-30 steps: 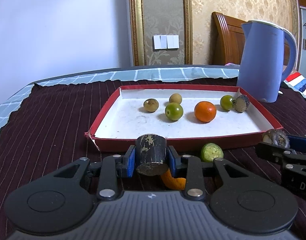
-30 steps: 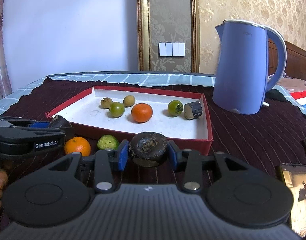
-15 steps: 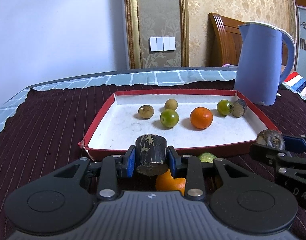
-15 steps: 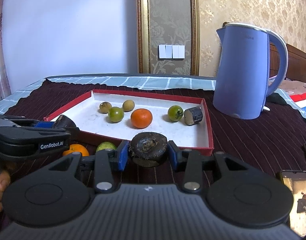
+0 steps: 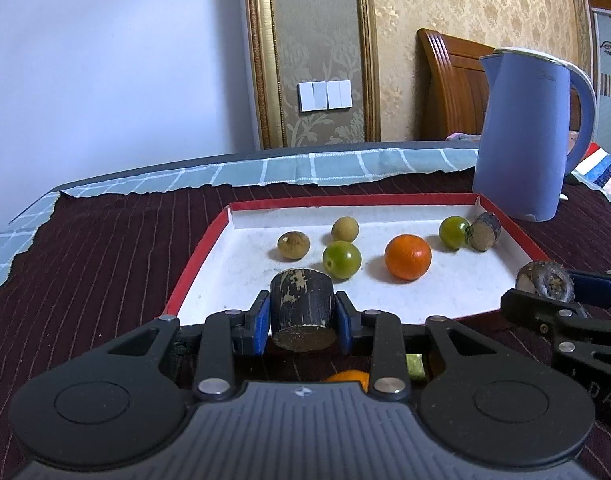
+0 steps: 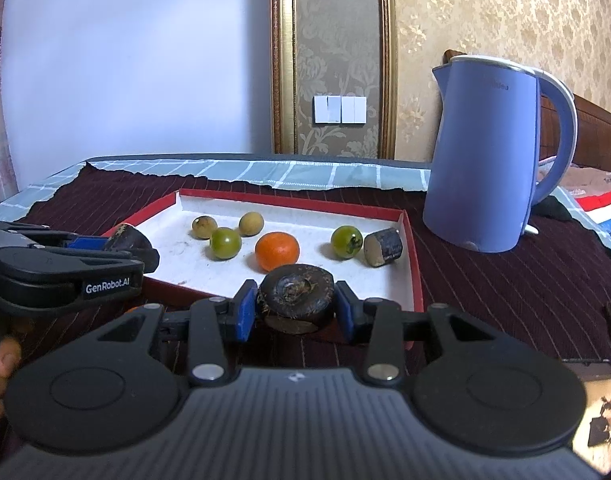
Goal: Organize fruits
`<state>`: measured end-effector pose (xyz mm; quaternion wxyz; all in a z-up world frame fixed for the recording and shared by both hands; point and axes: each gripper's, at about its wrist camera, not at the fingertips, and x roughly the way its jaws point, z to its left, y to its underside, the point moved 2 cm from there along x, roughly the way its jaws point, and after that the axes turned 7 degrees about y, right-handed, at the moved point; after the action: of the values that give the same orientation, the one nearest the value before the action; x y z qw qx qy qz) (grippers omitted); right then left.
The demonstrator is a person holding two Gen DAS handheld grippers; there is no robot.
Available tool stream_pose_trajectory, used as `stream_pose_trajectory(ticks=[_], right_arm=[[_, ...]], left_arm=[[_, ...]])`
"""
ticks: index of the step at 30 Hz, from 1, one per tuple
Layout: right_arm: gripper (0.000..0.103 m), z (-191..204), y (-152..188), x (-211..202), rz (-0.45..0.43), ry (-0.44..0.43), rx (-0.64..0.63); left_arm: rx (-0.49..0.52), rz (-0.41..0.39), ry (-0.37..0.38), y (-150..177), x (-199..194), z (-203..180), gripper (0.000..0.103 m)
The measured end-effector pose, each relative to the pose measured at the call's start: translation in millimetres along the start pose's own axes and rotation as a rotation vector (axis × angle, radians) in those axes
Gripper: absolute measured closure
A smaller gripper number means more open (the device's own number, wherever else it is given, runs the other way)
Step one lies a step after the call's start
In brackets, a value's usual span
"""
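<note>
A red-rimmed white tray (image 5: pixel 193 268) (image 6: pixel 411 248) holds an orange (image 5: pixel 407 256) (image 6: pixel 277 251), two green fruits (image 5: pixel 341 259) (image 5: pixel 454 232), two brown round fruits (image 5: pixel 293 245) (image 5: pixel 345 229) and a dark stub (image 5: pixel 484 231) (image 6: pixel 383 247). My left gripper (image 5: pixel 302 316) is shut on a dark cylindrical piece (image 5: pixel 301 304) at the tray's near rim. My right gripper (image 6: pixel 293 306) is shut on a dark round piece (image 6: pixel 295 296) at the tray's near rim. An orange (image 5: pixel 347 376) and a green fruit (image 5: pixel 414 364) lie on the cloth, mostly hidden under my left gripper.
A blue kettle (image 5: pixel 529 136) (image 6: pixel 489 156) stands right of the tray on the dark striped cloth (image 5: pixel 105 264). The right gripper shows in the left wrist view (image 5: pixel 561 300); the left gripper shows in the right wrist view (image 6: pixel 65 268). A phone (image 6: pixel 593 408) lies at the near right.
Both grippers have risen and moved toward the tray with their dark pieces. The loose orange and green fruit have slid out of sight below them.
</note>
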<state>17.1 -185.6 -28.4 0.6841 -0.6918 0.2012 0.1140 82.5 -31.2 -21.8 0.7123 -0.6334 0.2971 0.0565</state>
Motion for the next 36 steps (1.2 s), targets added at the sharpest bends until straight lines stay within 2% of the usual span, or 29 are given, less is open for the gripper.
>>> stream_pose_trajectory(ticks=[19, 36], right_arm=[[0.064, -8, -10, 26, 0.019, 0.031, 0.011], [0.064, -9, -21, 46, 0.041, 0.018, 0.028]], left_arm=[[0.017, 0.005, -0.034, -18, 25, 4, 0.071], [-0.010, 0.039, -0.022, -35, 52, 13, 0.071]])
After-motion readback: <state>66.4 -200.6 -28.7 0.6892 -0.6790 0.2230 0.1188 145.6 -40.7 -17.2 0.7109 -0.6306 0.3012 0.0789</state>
